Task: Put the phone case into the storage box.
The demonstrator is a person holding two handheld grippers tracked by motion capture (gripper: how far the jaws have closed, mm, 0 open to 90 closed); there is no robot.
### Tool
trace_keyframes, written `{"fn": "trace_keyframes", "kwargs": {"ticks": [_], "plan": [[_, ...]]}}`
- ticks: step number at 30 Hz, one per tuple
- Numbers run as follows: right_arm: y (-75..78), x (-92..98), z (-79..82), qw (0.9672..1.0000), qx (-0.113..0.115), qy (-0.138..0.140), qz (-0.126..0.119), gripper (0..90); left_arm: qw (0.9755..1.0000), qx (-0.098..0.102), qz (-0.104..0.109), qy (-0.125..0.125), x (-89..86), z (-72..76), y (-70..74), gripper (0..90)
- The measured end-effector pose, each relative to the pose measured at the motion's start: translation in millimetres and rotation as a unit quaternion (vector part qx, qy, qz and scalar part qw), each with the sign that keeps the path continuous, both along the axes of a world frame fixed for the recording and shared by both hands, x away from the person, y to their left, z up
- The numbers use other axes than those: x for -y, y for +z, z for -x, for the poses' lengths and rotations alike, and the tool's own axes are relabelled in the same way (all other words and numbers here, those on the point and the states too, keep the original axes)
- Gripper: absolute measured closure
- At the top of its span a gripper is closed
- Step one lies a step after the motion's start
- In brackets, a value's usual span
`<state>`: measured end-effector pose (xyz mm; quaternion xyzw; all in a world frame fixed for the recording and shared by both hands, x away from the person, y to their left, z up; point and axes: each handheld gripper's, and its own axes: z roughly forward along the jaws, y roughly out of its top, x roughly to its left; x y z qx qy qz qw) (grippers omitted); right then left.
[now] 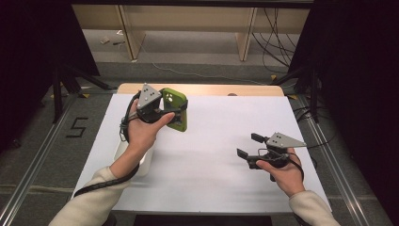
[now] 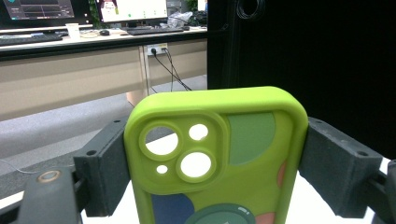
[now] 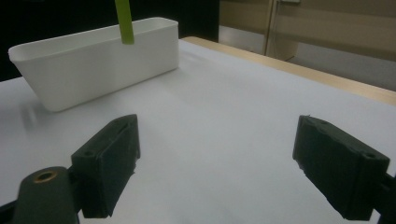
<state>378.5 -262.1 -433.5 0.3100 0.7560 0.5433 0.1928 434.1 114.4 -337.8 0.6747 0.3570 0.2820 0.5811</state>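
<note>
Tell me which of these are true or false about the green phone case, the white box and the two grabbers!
1. The left gripper holds the green phone case between its jaws. True.
2. The right gripper is holding a red ball. False: its jaws stand open with nothing between them, over the white table.
3. The phone case lies flat inside the white bin. False: it is held up in the air by the left gripper.
4. The case has round camera holes near one corner. True.
5. The white bin stands on the table. True.
</note>
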Motion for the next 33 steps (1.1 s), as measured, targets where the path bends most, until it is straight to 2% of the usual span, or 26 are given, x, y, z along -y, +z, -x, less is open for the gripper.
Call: {"fn": "trace_keyframes", "kwargs": {"ticks": [33], "plan": [[-1.1, -0.6, 0.1, 1.0000, 0.000, 0.000, 0.000, 15.9, 0.9999, -0.002, -0.002, 0.014, -10.0, -4.3, 1.9, 16.7]]}}
